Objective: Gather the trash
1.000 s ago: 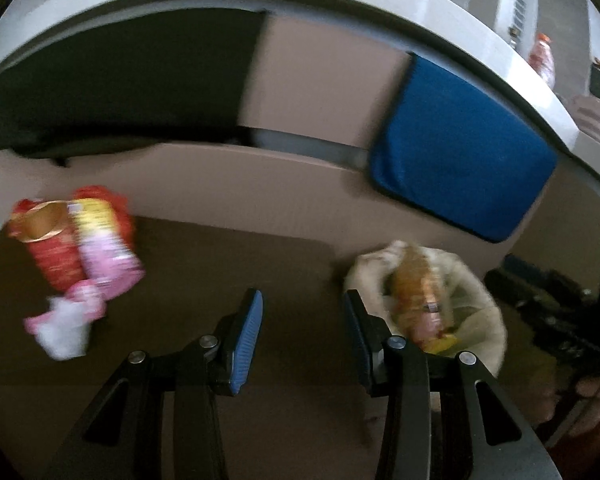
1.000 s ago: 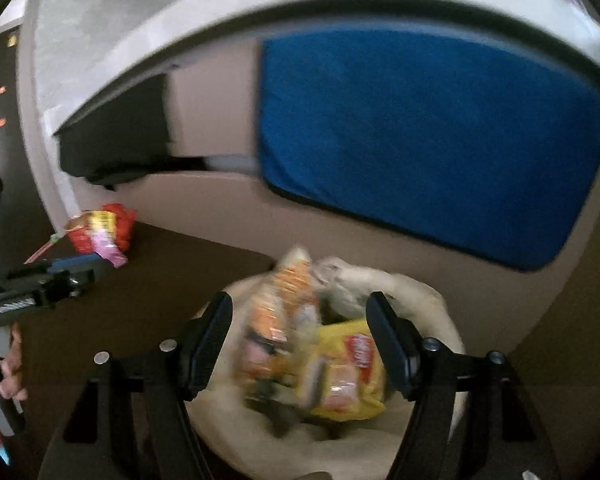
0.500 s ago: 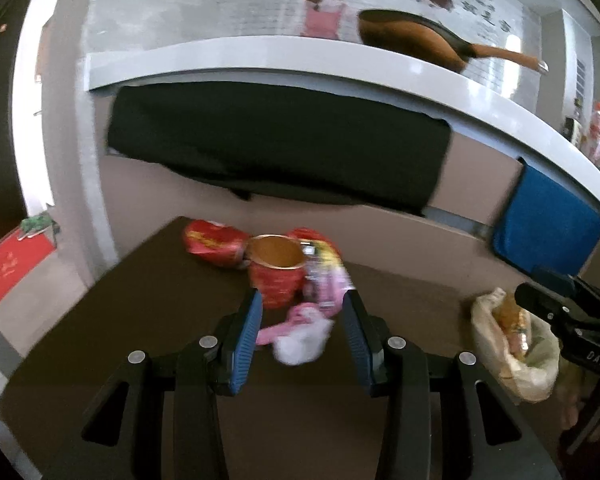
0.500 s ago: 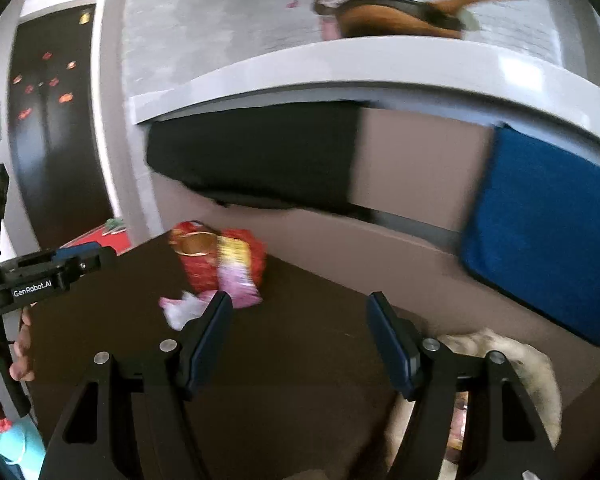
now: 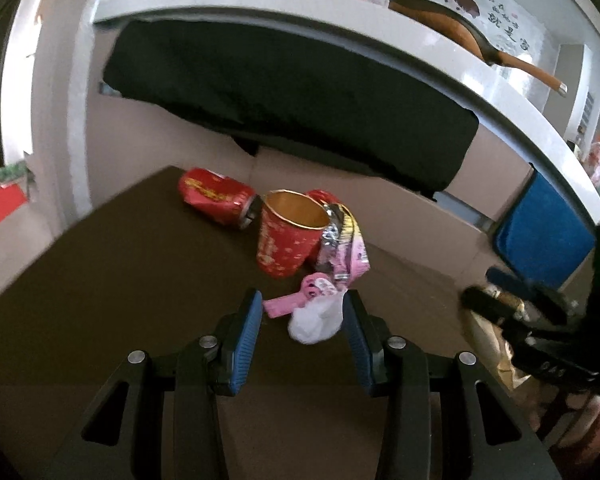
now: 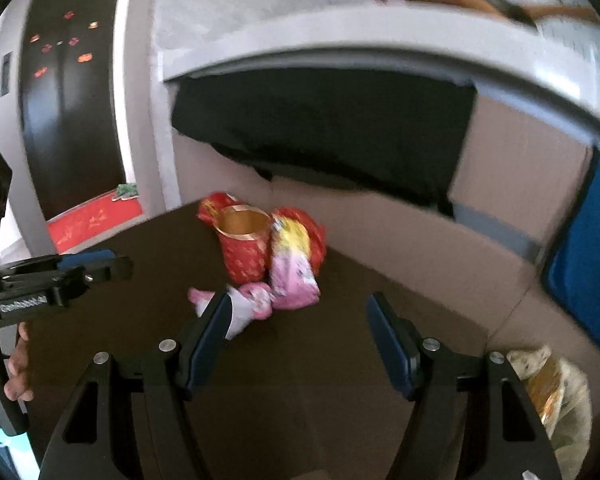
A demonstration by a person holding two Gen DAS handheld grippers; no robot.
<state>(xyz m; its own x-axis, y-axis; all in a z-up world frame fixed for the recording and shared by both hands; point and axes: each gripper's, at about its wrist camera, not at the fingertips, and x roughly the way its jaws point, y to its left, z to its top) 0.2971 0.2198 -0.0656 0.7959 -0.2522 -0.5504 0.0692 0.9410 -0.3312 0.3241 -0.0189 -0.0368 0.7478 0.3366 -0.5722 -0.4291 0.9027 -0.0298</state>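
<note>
Open desk up front, litter bunched at the back

Bare brown desk lies open ahead of both grippers, wide room on the left side. The way forward is blocked by a tight cluster: upright red paper cup, crushed red can lying behind it, pink wrapper and white tissue in front. Cardboard wall closes the far edge; the trash bag crowds the right.

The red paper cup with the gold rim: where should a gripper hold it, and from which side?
Grip the red paper cup across its side wall just below the rim, coming from the bare left: it stands upright and open, with wrappers crowding its right.
</note>
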